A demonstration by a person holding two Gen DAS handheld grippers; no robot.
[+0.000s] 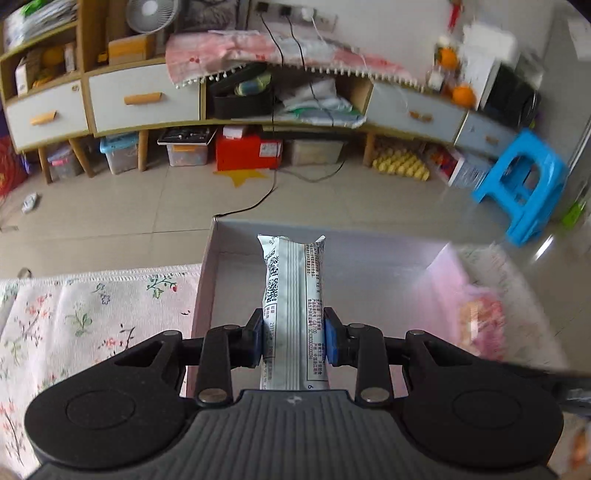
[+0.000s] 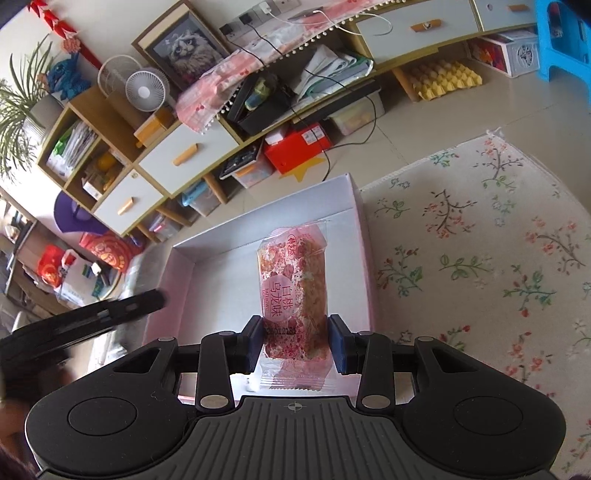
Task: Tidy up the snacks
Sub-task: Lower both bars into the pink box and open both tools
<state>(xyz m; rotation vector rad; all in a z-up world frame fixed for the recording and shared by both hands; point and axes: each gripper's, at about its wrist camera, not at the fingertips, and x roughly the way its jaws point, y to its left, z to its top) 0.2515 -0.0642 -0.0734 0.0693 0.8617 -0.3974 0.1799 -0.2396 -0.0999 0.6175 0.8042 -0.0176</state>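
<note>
A beige tiled floor [image 1: 147, 206] runs to a long wooden sideboard [image 1: 229, 122] with white drawers [image 1: 142, 98] and orange handles, standing against a white wall [image 1: 388, 26]. Storage bins [image 1: 184, 149] and a red box [image 1: 248, 149] sit beneath it. A blue plastic stool [image 1: 524, 184] stands to the right. A small white fan [image 2: 145, 89] and a framed cat picture [image 2: 186, 50] sit on top. A floral cloth [image 2: 480, 240] lies in the foreground.

Both cameras sit just behind their fingers, looking down and forward into the same open box [image 1: 207, 280] [image 2: 360, 236] on the flowered cloth [image 1: 92, 314] [image 2: 461, 258] — each very near it. The left view faces the far cabinet [image 1: 144, 98] [image 2: 173, 155] squarely; the right view is rolled, tilting it
</note>
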